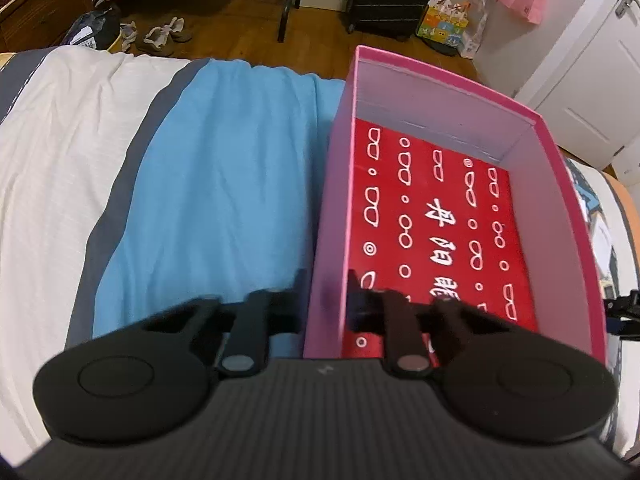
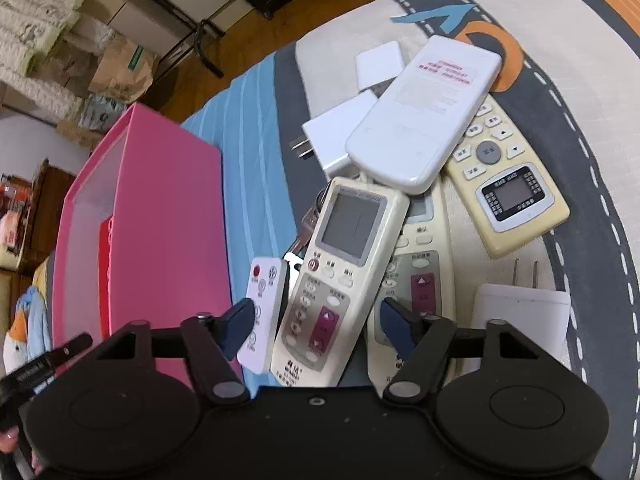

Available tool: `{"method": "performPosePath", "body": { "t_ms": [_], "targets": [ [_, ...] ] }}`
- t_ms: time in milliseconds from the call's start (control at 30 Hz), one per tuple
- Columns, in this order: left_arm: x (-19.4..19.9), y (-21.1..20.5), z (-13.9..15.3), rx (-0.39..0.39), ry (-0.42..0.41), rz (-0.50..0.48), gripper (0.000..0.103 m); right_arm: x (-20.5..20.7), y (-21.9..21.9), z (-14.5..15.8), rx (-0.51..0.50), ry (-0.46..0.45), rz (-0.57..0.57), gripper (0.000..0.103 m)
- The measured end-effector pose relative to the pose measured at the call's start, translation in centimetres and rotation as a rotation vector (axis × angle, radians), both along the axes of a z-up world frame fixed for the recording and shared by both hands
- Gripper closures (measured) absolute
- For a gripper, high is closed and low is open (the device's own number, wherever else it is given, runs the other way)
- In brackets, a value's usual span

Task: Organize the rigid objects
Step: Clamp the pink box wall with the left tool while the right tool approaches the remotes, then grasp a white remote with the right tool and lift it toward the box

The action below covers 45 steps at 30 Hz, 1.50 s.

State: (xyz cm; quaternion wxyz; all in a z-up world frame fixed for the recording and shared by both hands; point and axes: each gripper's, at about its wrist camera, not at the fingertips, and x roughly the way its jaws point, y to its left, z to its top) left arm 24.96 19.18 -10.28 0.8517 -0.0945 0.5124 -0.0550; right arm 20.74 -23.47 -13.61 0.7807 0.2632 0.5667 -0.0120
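On the bed, the remote lies lengthwise between the right gripper's parted jaws — nearer than the left gripper, clamped on the pink box's wall just beside.

I see a pink box, open-topped, sitting on the bed with a red card printed with white glasses icons lying flat on its floor. Just beside it lies a heap of remotes: a cream remote with a grey screen faces up, overlapping a second cream one. A white remote lies face down across them, a yellowed remote beneath. A small white remote tilts on edge. White plug adapters lie around.
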Motion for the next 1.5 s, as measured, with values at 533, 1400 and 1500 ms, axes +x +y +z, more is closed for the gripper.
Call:
{"method": "performPosePath", "body": {
  "t_ms": [533, 1400, 1500],
  "targets": [
    [-0.7, -1.3, 0.0, 0.106, -0.069, 0.014, 0.099, -0.2, 0.7, -0.4, 0.007, -0.065, 0.061, 0.089],
    [-0.4, 0.2, -0.1, 0.029, -0.05, 0.005, 0.097, -0.3, 2.3, 2.3, -0.058, -0.229, 0.183, 0.084],
    [-0.4, 0.2, -0.2, 0.022, -0.051, 0.007, 0.097, -1.7, 3.0, 4.1, -0.113, -0.282, 0.193, 0.084]
  ]
}}
